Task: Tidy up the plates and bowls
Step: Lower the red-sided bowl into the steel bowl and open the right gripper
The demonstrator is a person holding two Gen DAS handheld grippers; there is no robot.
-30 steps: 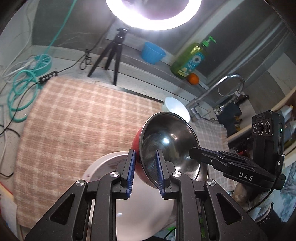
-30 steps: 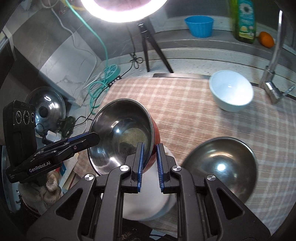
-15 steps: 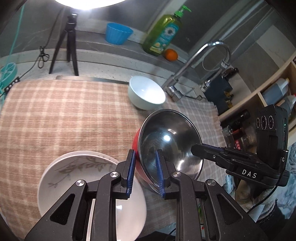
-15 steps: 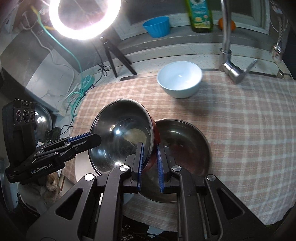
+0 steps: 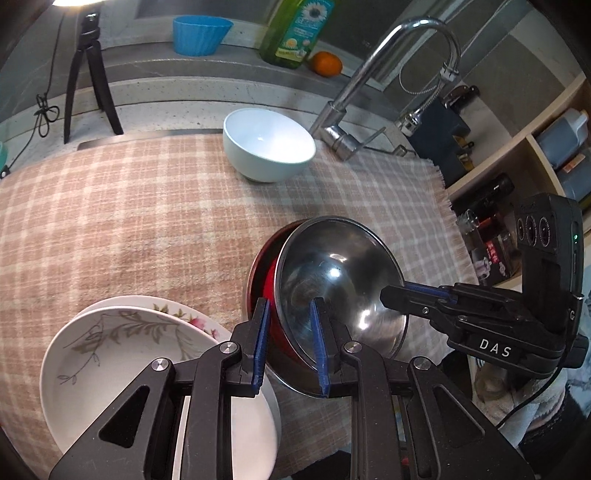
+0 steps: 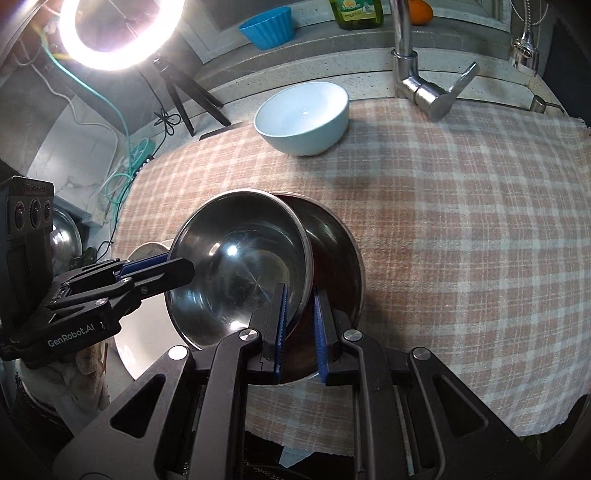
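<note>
Checked cloth (image 6: 461, 221), faucet (image 5: 373, 70), ring light (image 6: 118, 33).

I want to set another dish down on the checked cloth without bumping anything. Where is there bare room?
Bare cloth runs right of the nested steel bowls, between them and the faucet. Another bare stretch lies left of the pale blue bowl, above the floral plates. The near edge is crowded: plates, steel bowls, left gripper and right gripper.

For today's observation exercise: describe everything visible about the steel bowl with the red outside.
The red-sided steel bowl has a shiny, reflective metal inside, a thin rim and a glossy red outer wall. It sits tilted, partly nested in a second steel bowl on the checked cloth. Left gripper and right gripper each straddle its rim.
</note>
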